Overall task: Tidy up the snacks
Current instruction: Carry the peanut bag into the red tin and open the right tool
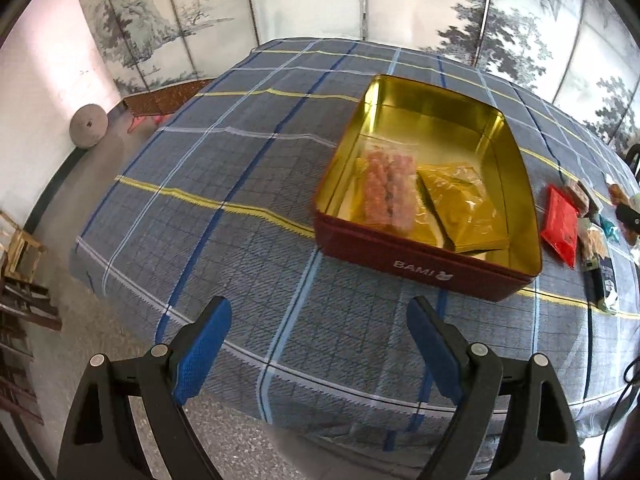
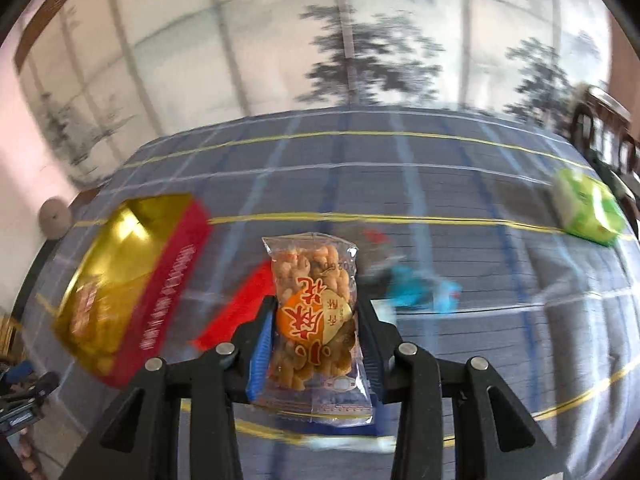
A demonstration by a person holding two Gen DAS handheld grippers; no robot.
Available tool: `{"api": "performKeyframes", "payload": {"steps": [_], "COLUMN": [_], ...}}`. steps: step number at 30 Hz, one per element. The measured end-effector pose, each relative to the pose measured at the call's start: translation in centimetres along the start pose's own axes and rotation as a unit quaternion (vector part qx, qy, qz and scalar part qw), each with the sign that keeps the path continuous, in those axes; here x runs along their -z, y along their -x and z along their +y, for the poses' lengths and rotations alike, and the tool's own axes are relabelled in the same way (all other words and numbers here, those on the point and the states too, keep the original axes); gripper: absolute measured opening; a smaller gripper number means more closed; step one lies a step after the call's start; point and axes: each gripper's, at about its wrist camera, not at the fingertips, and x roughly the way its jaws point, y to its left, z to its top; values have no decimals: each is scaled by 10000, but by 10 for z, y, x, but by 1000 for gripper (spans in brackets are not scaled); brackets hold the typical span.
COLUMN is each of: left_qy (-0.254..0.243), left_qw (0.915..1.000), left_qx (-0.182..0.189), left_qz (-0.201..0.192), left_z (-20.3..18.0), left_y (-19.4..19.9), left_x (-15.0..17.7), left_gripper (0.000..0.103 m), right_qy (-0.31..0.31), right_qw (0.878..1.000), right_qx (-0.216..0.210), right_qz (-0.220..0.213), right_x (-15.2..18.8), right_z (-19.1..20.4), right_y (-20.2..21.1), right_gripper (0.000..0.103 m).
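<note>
A red tin with a gold inside sits on the plaid cloth. In it lie a clear bag of pink snacks and a yellow packet. My left gripper is open and empty, in front of the tin near the table's front edge. My right gripper is shut on a clear bag of twisted fried snacks, held above the cloth. The tin shows blurred at the left of the right wrist view.
Loose snacks lie right of the tin: a red packet, a dark packet and others. In the right wrist view a blue wrapper and a green pack lie on the cloth. A painted screen stands behind the table.
</note>
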Motion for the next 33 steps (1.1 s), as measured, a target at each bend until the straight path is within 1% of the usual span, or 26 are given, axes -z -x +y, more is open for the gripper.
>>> {"api": "performKeyframes", "payload": {"steps": [2,4,6,9,13,17,25,27,33], "left_qy": [86,127,188,285,333,451,517,528,594], "left_qw": [10000,9999,9998,9995,9994,9989,9984,9983,9977], "left_qx": [-17,-21,-47,17,-69,-117,-223,-251,-315], "left_qz": [26,39,65,96,71,76,52,52,64], "left_z": [6,9,14,20,28,36,43,45,53], "left_y": [-1,-1,-1,1,5,7,10,11,10], "left_x": [1,1,2,3,4,4,3,3,3], "left_gripper": [87,87,87,87,87,87,87,87,87], "right_qy": [173,281,437,723,991,1156,1587,1700,1729], "right_qw": [9998,9991,9982,9955,9921,9893,9845,9830,9815], "right_qx": [-87,-299,-413,-610,-748,-852,-693,-641,-745], "right_qz": [26,42,38,84,193,266,278,252,360], "right_x": [0,0,-2,-3,3,8,14,16,19], "right_z": [25,49,70,105,137,157,192,198,203], "right_y": [-1,-3,-3,-8,-17,-23,-37,-38,-46], "right_gripper": [40,40,40,40,40,40,40,40,40]}}
